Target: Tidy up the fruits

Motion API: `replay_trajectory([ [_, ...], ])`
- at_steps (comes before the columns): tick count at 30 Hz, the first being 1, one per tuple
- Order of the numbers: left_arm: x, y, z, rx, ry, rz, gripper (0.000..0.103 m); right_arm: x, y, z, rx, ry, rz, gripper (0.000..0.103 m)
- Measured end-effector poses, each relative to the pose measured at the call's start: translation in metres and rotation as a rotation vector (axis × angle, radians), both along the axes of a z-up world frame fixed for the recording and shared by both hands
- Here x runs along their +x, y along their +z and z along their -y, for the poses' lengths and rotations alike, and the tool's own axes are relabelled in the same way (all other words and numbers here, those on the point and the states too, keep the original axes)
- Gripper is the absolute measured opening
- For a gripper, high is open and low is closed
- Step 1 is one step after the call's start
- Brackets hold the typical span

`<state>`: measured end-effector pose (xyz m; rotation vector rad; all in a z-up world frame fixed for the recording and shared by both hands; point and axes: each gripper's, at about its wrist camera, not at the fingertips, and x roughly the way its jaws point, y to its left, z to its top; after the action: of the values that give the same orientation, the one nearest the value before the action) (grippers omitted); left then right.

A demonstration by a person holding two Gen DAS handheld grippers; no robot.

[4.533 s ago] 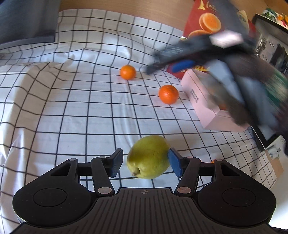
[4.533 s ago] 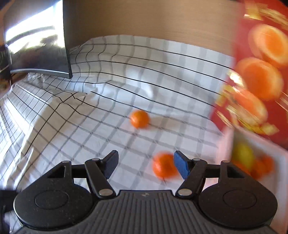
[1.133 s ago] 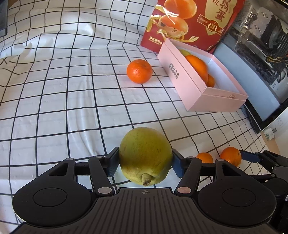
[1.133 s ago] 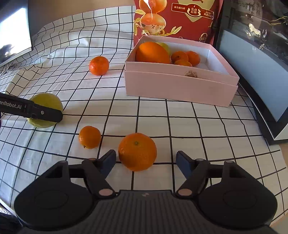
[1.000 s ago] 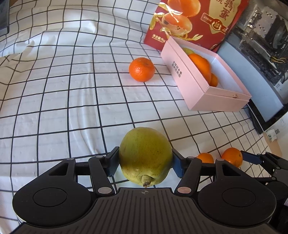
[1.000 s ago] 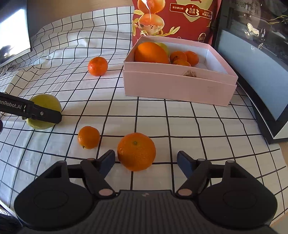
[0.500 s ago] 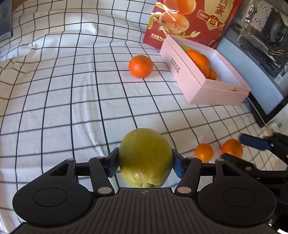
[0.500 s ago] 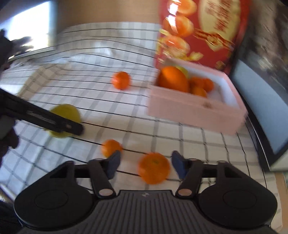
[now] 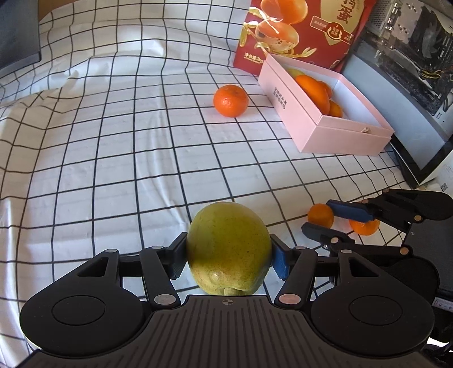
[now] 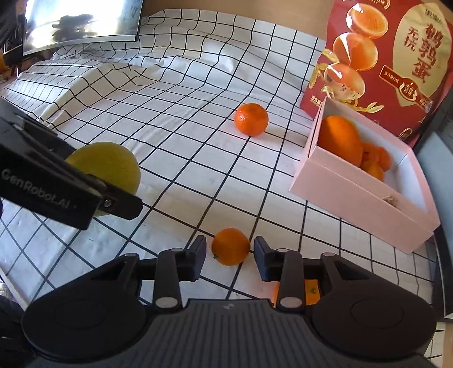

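My left gripper is shut on a yellow-green pear, lifted just above the checked cloth; the right wrist view shows that pear at the left. My right gripper straddles a small tangerine lying on the cloth. Its jaws are closing, with narrow gaps still on both sides of the fruit. A bigger orange lies half hidden under its right finger. The open pink box at the right holds a large orange and several small ones. Another orange lies loose beside the box.
A red printed bag stands behind the pink box. A computer case with a glass side stands to the right of it. A dark screen stands at the back left. The checked cloth is wrinkled at the back left.
My right gripper rolled and shifted left from the bigger orange to the small tangerine, and its jaws narrowed. The left gripper drifted slightly, still gripping the pear.
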<state>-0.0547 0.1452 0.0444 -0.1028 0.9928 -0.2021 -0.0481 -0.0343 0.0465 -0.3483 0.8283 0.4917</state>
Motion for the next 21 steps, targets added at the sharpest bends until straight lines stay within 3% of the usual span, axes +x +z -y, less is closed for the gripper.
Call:
replay_trajectory([
  [3, -0.001, -0.001, 0.000, -0.007, 0.004, -0.007, 0.065, 0.001, 0.000, 0.001, 0.005, -0.001, -0.016, 0.030],
  [14, 0.001, 0.002, 0.018, -0.016, -0.059, -0.005, 0.064, 0.001, 0.013, 0.021, 0.061, -0.054, 0.000, 0.029],
  [21, 0.023, 0.032, 0.038, -0.053, -0.104, 0.052, 0.065, 0.008, 0.045, 0.051, 0.121, -0.122, 0.072, 0.029],
])
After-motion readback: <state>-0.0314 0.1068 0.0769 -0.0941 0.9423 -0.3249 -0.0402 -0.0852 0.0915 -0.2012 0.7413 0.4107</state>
